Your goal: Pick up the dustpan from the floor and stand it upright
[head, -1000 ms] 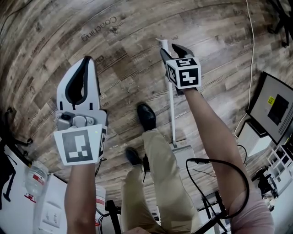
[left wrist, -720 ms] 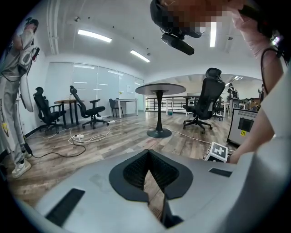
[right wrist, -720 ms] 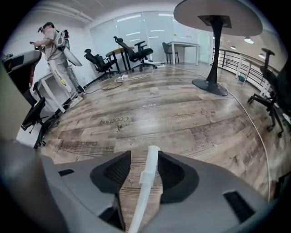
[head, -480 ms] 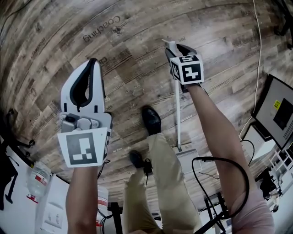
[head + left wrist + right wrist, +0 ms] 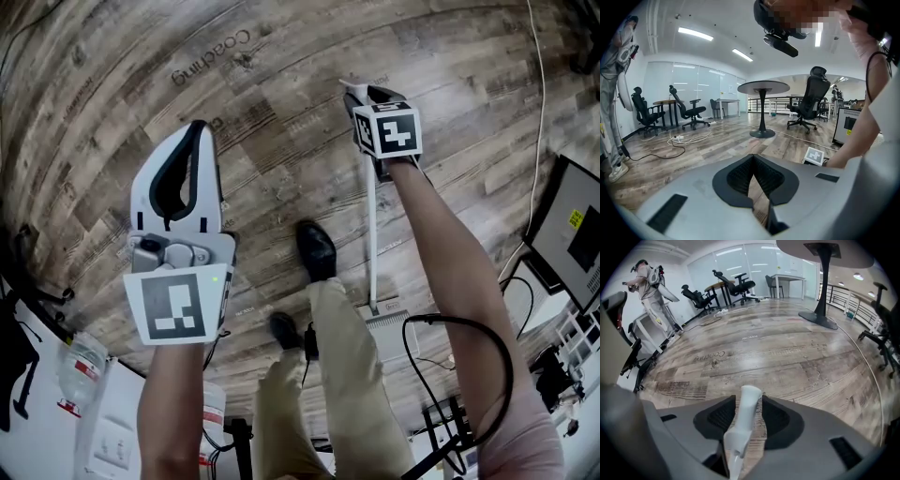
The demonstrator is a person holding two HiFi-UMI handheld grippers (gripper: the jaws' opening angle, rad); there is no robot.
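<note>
Dustpan (image 5: 372,234) upright, held by its handle.
The right gripper (image 5: 362,95) is clamped on the handle's top, and the pan end sits low beside the person's shoe (image 5: 317,249). The left gripper (image 5: 194,132) hangs apart, jaws together on nothing.

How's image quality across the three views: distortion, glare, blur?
Head view: heavy fisheye, the floor bows outward, but it is sharp and evenly lit, with no hard shadows. Left gripper view: black vignette at the corners, ceiling lights blown out. Right gripper view: same barrel warp, mild sheen on the floor, and the dustpan handle goes soft at its near end by the lens.
</note>
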